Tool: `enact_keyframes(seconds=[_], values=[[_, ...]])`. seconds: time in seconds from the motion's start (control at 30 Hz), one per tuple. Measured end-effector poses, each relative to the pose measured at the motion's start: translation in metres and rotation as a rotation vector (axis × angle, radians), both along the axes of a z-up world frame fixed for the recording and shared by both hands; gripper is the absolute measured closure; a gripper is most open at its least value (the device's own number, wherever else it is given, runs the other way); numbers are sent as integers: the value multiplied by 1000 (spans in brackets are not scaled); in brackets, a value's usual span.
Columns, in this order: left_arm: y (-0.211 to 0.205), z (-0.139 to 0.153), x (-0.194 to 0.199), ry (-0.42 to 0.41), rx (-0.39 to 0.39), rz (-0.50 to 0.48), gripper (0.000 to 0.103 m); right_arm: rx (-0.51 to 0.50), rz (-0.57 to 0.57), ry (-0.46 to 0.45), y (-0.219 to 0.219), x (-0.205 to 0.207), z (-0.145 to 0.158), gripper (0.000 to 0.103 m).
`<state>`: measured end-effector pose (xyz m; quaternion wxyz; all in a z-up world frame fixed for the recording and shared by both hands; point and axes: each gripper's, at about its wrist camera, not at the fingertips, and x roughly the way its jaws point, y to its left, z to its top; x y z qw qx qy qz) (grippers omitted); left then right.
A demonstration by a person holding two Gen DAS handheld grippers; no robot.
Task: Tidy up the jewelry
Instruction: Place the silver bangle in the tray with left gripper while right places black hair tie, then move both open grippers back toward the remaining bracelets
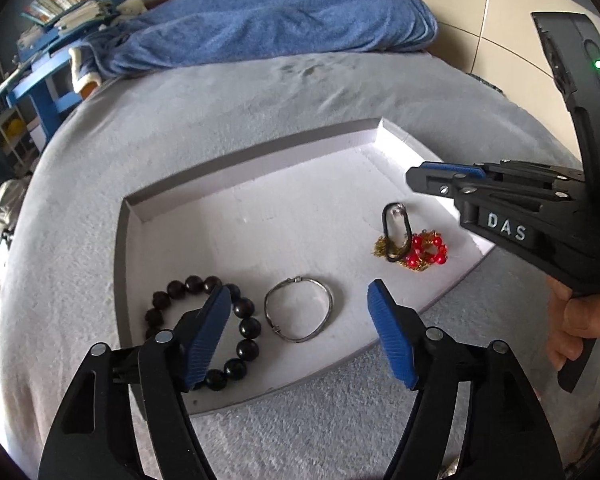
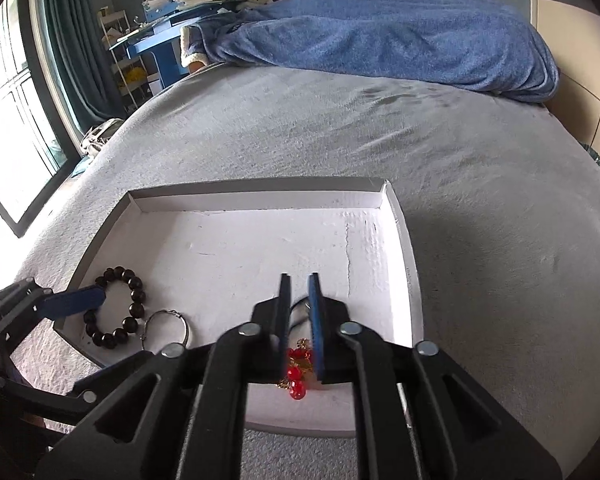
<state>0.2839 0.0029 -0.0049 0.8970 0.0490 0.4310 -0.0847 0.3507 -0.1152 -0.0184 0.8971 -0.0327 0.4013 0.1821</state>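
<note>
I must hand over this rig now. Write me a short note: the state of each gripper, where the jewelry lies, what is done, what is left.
Left gripper: open, holds nothing, over the dark bead bracelet and silver bangle.
Right gripper: jaws a little apart, nothing pinched, above the red bead ornament and black loop.
All four pieces lie in the white tray on the grey bed cover.
Done: pieces are in the tray.
Left: red ornament and black loop overlap; probably separate them.

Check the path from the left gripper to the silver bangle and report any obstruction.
Nothing visible blocks it. The left gripper hangs open over the silver bangle, lying flat in the white tray. The black bead bracelet sits beside it, under one finger.
</note>
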Motion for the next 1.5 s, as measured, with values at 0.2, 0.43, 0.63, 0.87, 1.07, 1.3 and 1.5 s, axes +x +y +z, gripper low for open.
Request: enact_keyframes(seconds=[0.2,0.43,0.63,0.87,1.07,1.3,1.5], values=[[1,9,-12,-25,-1,-6,29,-7,7,-28,-1,-12,6,59],[11,17,-31,-48,-17,18,19,23,-5,-82,-12,-33,23,36],[18,24,-51,-85,-13,41,10,44,-7,-115,-20,-56,35,25],[21,27,-70,-110,6,50,9,61,-1,-129,-25,-84,41,18],[28,26,-90,-105,-9,57,9,61,10,-133,-28,-110,38,13],[34,16,-111,-86,-10,64,8,58,-7,-135,-35,-126,33,6],[43,3,-125,-61,-7,67,8,59,-19,-131,-44,-137,27,6]])
